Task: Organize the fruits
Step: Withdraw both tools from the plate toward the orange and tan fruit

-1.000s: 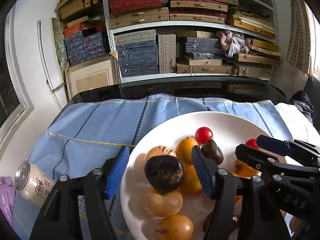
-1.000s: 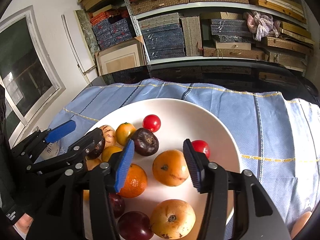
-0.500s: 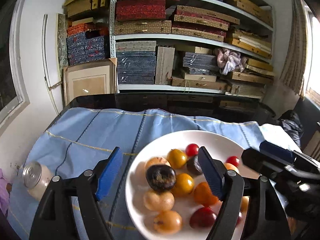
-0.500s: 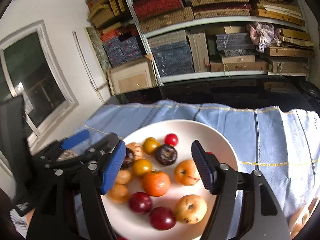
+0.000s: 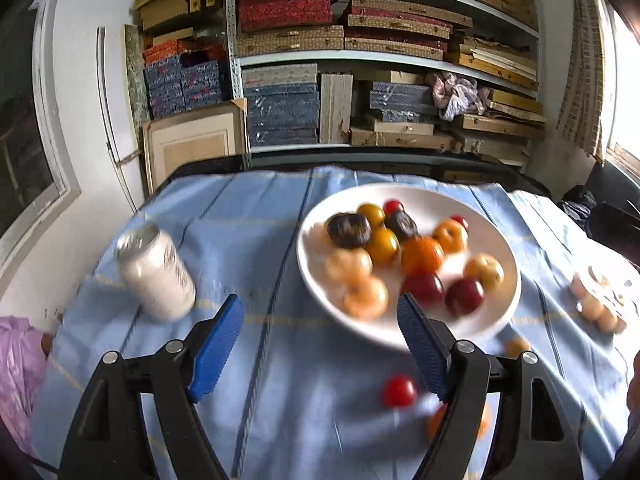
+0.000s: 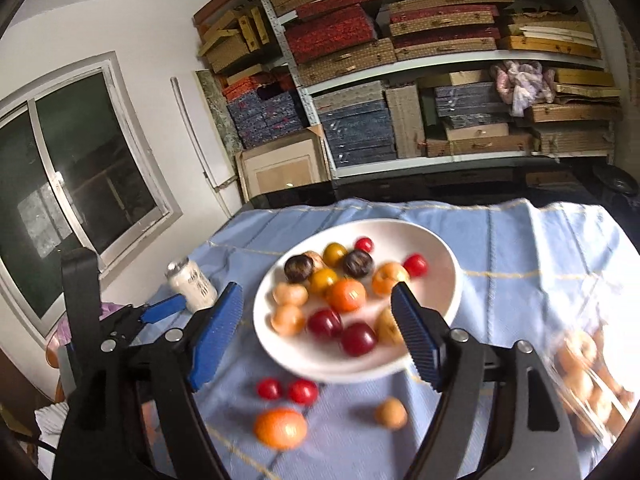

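A white plate (image 5: 480, 204) (image 6: 440, 280) on the blue cloth holds several fruits: oranges, dark plums, red tomatoes and yellow ones. On the cloth in front of it lie two red tomatoes (image 6: 269, 388), an orange (image 6: 280, 428) and a small tan fruit (image 6: 391, 412). In the left wrist view one red tomato (image 5: 399, 391) lies near the right finger. My left gripper (image 5: 318, 300) is open and empty, short of the plate's near rim. My right gripper (image 6: 317, 286) is open too, above the loose fruits, with nothing between its pads.
A white drink can (image 5: 156, 272) (image 6: 192, 284) stands left of the plate. At the right, a clear container (image 6: 588, 380) holds tan fruits. A purple bag (image 5: 16, 360) sits at the left edge. Packed shelves (image 5: 360, 80) rise behind the table.
Both grippers have drawn back from over the plate and their jaws have spread wider. The can, the loose fruits on the cloth and the container have come into view.
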Demonstrator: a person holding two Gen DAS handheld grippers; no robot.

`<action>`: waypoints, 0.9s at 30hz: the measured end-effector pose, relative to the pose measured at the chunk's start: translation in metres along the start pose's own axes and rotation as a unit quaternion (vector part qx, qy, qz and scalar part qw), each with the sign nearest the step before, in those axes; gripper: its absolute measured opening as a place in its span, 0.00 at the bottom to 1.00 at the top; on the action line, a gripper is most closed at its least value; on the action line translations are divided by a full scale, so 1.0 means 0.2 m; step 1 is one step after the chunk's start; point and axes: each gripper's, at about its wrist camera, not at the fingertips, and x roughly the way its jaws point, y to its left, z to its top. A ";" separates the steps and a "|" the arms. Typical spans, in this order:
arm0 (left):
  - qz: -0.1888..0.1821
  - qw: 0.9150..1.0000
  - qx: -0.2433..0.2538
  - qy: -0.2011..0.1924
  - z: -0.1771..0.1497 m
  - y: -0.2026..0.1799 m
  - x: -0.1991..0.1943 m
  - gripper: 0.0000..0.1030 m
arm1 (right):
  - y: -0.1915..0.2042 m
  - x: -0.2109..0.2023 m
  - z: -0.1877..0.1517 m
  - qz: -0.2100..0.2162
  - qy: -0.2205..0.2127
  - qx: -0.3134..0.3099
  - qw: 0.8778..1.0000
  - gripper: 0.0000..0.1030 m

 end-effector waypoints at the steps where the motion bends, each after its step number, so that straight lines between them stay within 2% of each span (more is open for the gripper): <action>1: 0.001 1.000 0.002 0.000 -0.02 -0.01 -0.01 0.78 | -0.02 -0.03 -0.03 -0.005 -0.001 0.004 1.000 0.73; 5: -0.004 1.000 0.004 -0.002 -0.13 -0.04 -0.08 0.78 | -0.14 -0.14 -0.19 -0.013 -0.007 0.040 0.999 0.74; 9: -0.028 1.000 0.009 -0.004 -0.22 -0.10 -0.11 0.81 | -0.27 -0.10 -0.30 -0.027 0.013 0.070 0.997 0.74; 12: -0.034 0.999 0.041 -0.003 -0.28 -0.20 -0.09 0.84 | -0.30 -0.05 -0.33 -0.039 0.027 0.075 0.996 0.74; 17: -0.036 0.995 0.089 -0.012 -0.34 -0.31 -0.08 0.86 | -0.26 -0.03 -0.35 -0.052 0.024 0.051 0.997 0.83; 27: -0.064 0.994 0.089 0.023 -0.35 -0.35 0.02 0.88 | -0.28 0.09 -0.37 -0.055 0.056 0.063 0.995 0.84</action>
